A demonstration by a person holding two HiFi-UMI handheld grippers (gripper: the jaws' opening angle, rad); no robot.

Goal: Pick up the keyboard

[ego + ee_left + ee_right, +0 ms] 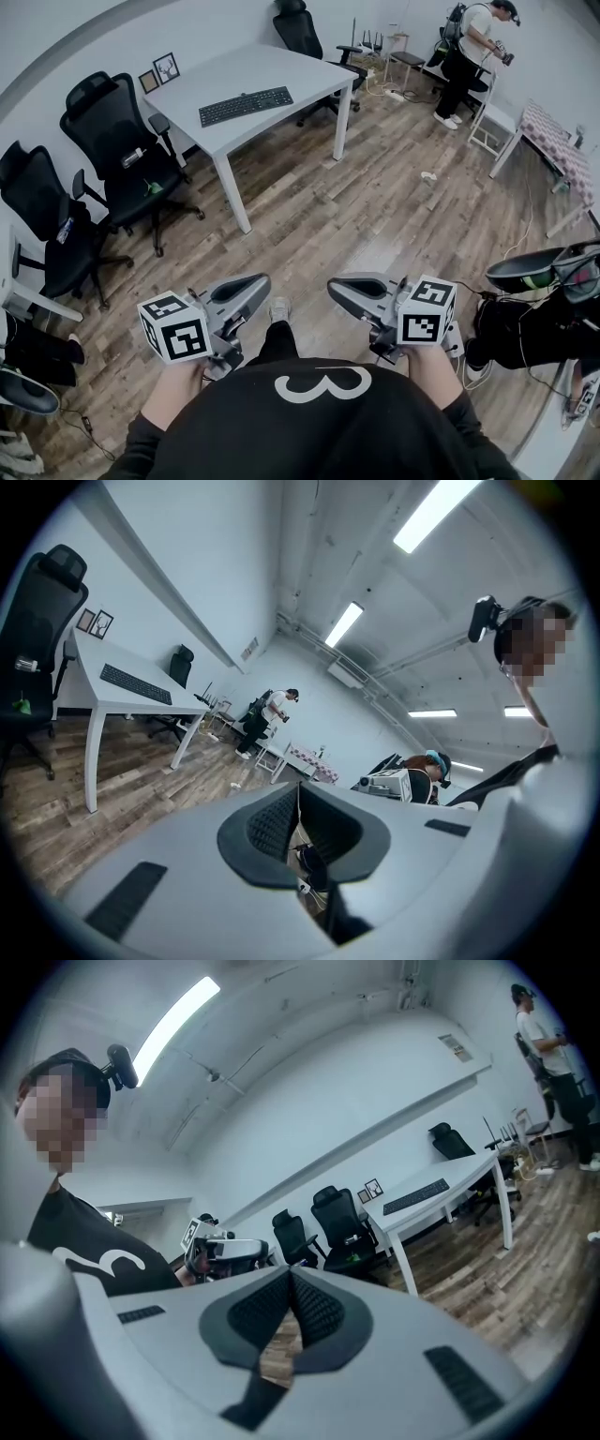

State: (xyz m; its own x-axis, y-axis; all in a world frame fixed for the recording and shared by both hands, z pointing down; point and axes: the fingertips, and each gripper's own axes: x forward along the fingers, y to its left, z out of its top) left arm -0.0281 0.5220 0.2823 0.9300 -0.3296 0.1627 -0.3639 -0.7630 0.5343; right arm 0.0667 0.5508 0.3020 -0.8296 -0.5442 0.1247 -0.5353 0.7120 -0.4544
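Keyboard lies flat on the white surface, well ahead of both grippers and a touch left, with open wood floor between. Its long axis runs along the surface's length, roughly crosswise to the approach. Left gripper and right gripper are held low at the waist, each with jaws pressed together on nothing. Left looks marginally nearer. No container on the surface, only two small frames at its far-left corner.

Left hand-held gripper, right hand-held gripper: jaws together, empty, near level, side by side.
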